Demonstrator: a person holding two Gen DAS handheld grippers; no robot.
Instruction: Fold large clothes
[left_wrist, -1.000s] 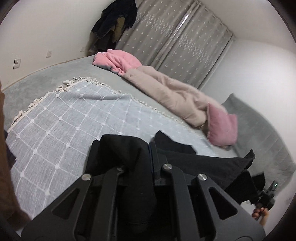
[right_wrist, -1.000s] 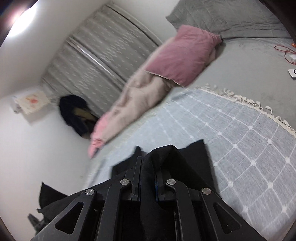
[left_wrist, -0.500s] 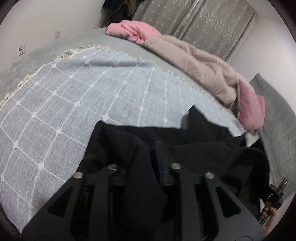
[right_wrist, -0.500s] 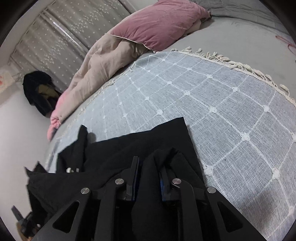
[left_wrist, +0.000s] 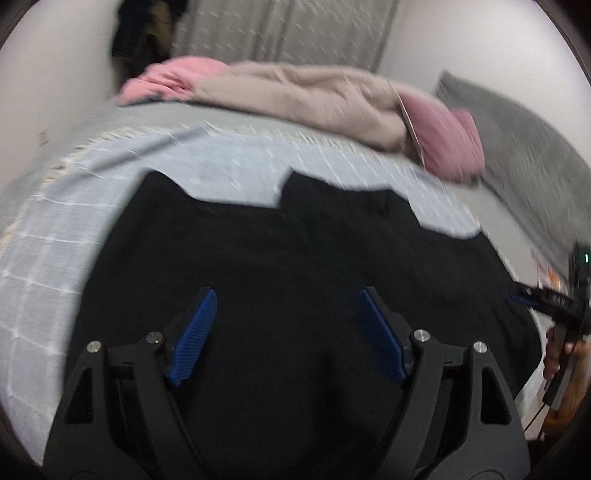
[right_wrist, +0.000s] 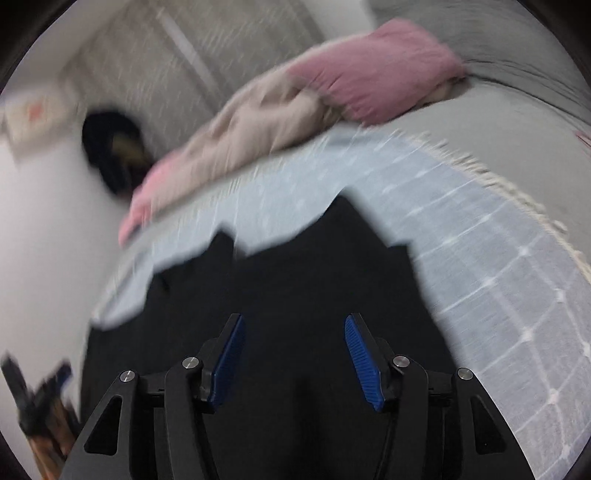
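A large black garment (left_wrist: 288, 266) lies spread flat on the light blue checked blanket (left_wrist: 55, 236), its far edge jagged with two raised corners. It also shows in the right wrist view (right_wrist: 314, 273). My left gripper (left_wrist: 286, 299) is open and empty just above the garment's near part, blue pads (left_wrist: 194, 332) wide apart. My right gripper (right_wrist: 293, 325) is open and empty above the same garment. The right gripper also shows at the right edge of the left wrist view (left_wrist: 546, 299). Both views are motion-blurred.
A beige quilt (left_wrist: 314, 99) and pink pillow (left_wrist: 447, 147) lie along the far side of the bed. A grey pillow (left_wrist: 524, 140) sits at the right. Dark clothes (right_wrist: 110, 155) hang on the wall by the curtains (left_wrist: 288, 33). The blanket (right_wrist: 498, 295) has a fringed edge.
Both grippers have opened and let go of the black garment, which now lies spread flat on the blanket. Both cameras have pulled back and tilted.
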